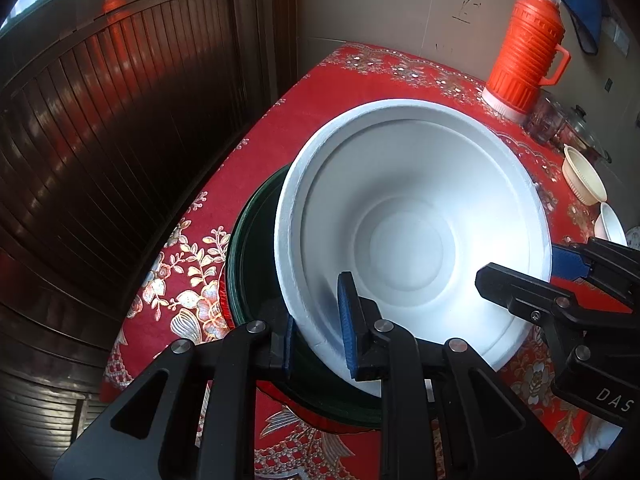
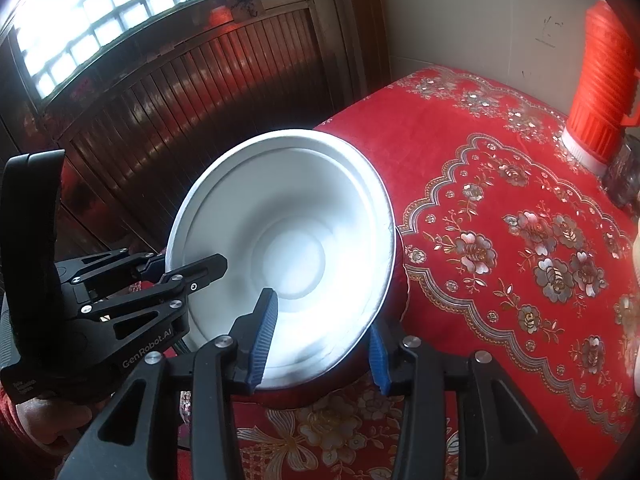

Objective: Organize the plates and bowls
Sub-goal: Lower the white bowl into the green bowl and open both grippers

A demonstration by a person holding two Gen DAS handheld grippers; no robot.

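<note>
A large white foam plate (image 1: pixel 408 216) hangs tilted over a stack of dark green plates (image 1: pixel 248 256), which sits on a red dish (image 2: pixel 400 280) on the red flowered tablecloth (image 2: pixel 500 184). My left gripper (image 1: pixel 318 336) is shut on the plate's near rim, one blue pad inside and one outside. In the right wrist view the left gripper (image 2: pixel 188 264) grips the plate's left rim. My right gripper (image 2: pixel 320 346) straddles the rim of the same white plate (image 2: pixel 288 248) with its blue pads (image 2: pixel 264 336) standing wide apart, open. In the left wrist view the right gripper (image 1: pixel 520 268) is at the plate's right edge.
An orange thermos (image 1: pixel 524 48) stands at the table's far side, with glass jars (image 1: pixel 548 120), a cream bowl (image 1: pixel 584 176) and a white bowl (image 1: pixel 610 224) to its right. The table edge and a dark slatted wooden wall (image 1: pixel 120 140) lie to the left. A hand (image 2: pixel 44 420) holds the left gripper.
</note>
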